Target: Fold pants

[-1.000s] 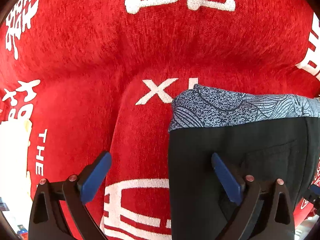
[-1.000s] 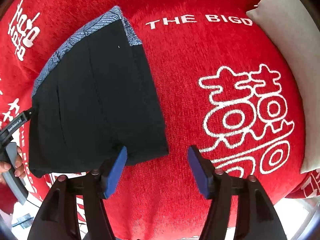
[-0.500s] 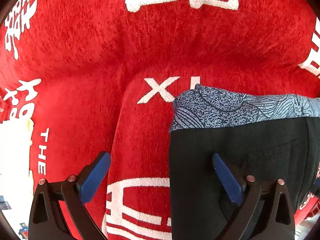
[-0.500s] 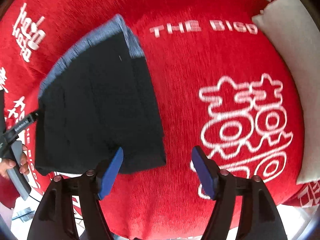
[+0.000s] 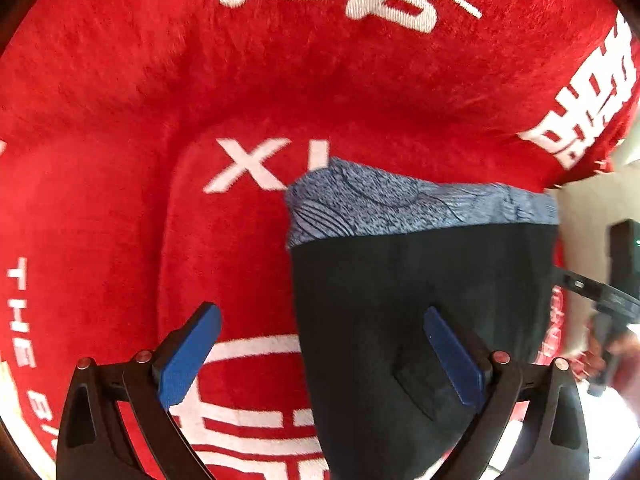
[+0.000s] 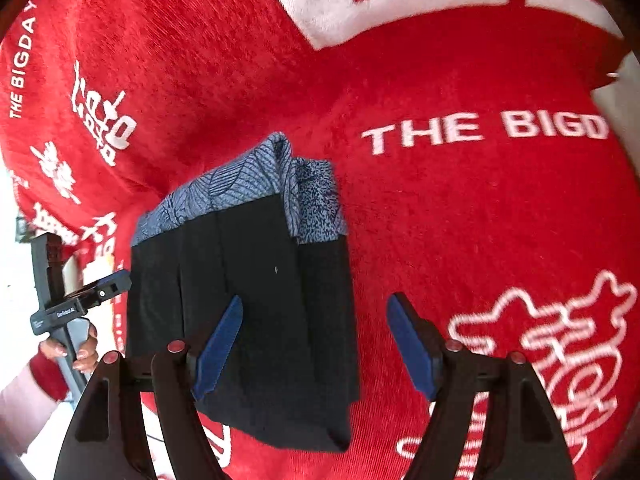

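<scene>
The folded black pants (image 5: 416,312) with a blue patterned waistband (image 5: 400,204) lie flat on a red blanket (image 5: 200,92) with white lettering. My left gripper (image 5: 320,354) is open and empty, hovering over the pants' left edge. In the right wrist view the pants (image 6: 256,292) lie as a compact folded stack, waistband (image 6: 248,184) at the far end. My right gripper (image 6: 316,342) is open and empty over the pants' right edge. The left gripper's body and the hand that holds it (image 6: 72,312) show at the left of that view.
The red blanket (image 6: 460,208) covers the whole surface and drops off at the left and near edges. A pale cushion or surface (image 6: 624,92) shows at the far right. The other gripper's handle (image 5: 616,296) shows at the left wrist view's right edge.
Both grippers have stayed open and drawn back a little from the folded pants. The right wrist view has swung so the pants now lie nearer its centre.
</scene>
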Demonstrator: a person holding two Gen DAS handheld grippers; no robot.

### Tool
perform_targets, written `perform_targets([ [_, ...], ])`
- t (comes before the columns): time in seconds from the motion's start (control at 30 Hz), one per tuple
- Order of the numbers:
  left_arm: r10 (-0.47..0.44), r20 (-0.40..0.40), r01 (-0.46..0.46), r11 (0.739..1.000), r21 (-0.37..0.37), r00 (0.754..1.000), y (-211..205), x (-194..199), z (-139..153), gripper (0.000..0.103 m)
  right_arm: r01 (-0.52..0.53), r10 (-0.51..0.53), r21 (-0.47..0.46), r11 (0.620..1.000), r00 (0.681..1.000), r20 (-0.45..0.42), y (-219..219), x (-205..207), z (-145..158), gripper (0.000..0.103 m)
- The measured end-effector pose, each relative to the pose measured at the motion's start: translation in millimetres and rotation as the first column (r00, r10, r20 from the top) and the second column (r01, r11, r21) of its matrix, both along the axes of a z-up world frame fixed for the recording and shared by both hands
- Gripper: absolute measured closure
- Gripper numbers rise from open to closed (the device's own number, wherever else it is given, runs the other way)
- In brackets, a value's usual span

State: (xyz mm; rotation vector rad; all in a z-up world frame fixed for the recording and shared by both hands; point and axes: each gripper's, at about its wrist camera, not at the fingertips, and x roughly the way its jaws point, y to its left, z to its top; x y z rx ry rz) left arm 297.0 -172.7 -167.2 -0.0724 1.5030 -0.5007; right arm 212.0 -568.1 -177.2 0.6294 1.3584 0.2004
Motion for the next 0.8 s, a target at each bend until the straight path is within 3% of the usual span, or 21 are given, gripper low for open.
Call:
perform_targets([
  [0.2,-0.045,-0.103,0.034,0.994,-0.102,0.994,1,5,-23,0.001,-0.020,0.018,0.185,0.983,1.000,0.012,-10,-13,-20,0.025],
  [0.43,-0.074,-0.153,0.046,0.982,-0.182,0.985,-15,-3,-35,0.001,0.005,-0.004,0.369,0.929,1.000,-0.003,-16,-24,-36,0.025],
  [0.6,-0.085,-0.154,0.055,0.981,-0.188,0.984,-33,-6,-39,0.001,-0.003,0.008,0.405,0.914,1.000,-0.010,-7,-25,-44,0.025],
  [0.7,-0.081,-0.133,0.057,0.983,-0.176,0.988,-37,-9,-37,0.011,0.021,0.000,0.415,0.910,0.999,-0.051,-3,-19,-46,0.028],
  [0.8,-0.077,-0.111,0.056,0.983,-0.175,0.991,-36,-11,-31,0.022,0.051,-0.022,0.415,0.908,0.997,-0.075,3,-18,-46,0.043],
])
